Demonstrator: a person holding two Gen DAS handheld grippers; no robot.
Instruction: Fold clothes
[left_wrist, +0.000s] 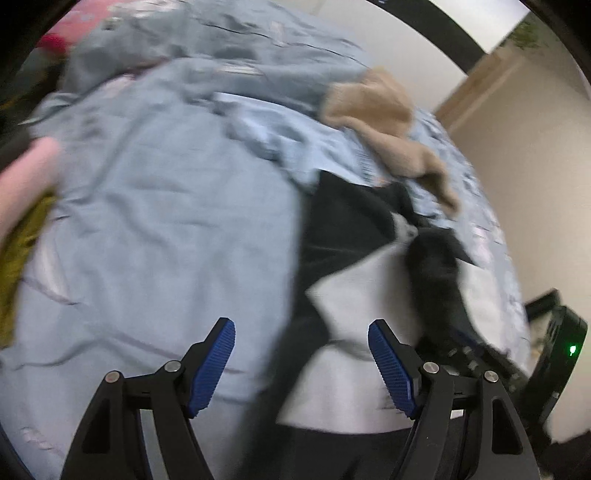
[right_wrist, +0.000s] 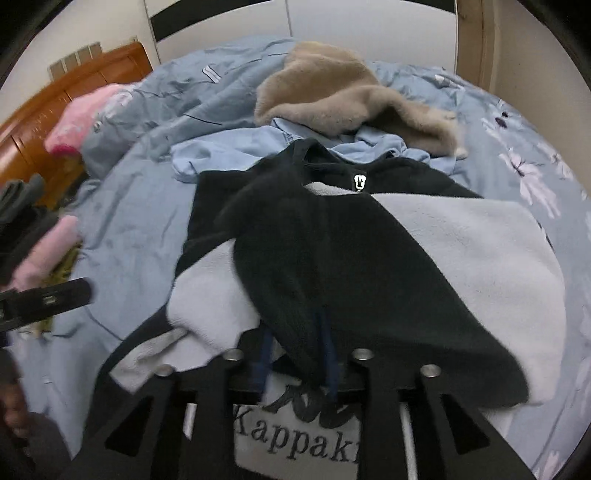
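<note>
Black-and-grey fleece jacket (right_wrist: 332, 251) on blue bed (right_wrist: 140, 206), "Kappaki" readable at hem. Right gripper (right_wrist: 295, 363) fingers around black sleeve, grip unclear. Left gripper (left_wrist: 301, 363) released, angled down.

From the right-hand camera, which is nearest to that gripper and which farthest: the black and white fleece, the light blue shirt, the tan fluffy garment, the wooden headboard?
1. Black and white fleece: draped right over the right gripper, centre.
2. Light blue shirt: just beyond the fleece's collar.
3. Tan fluffy garment: further back, on the shirt's far edge.
4. Wooden headboard: far left, at the bed's end.
</note>
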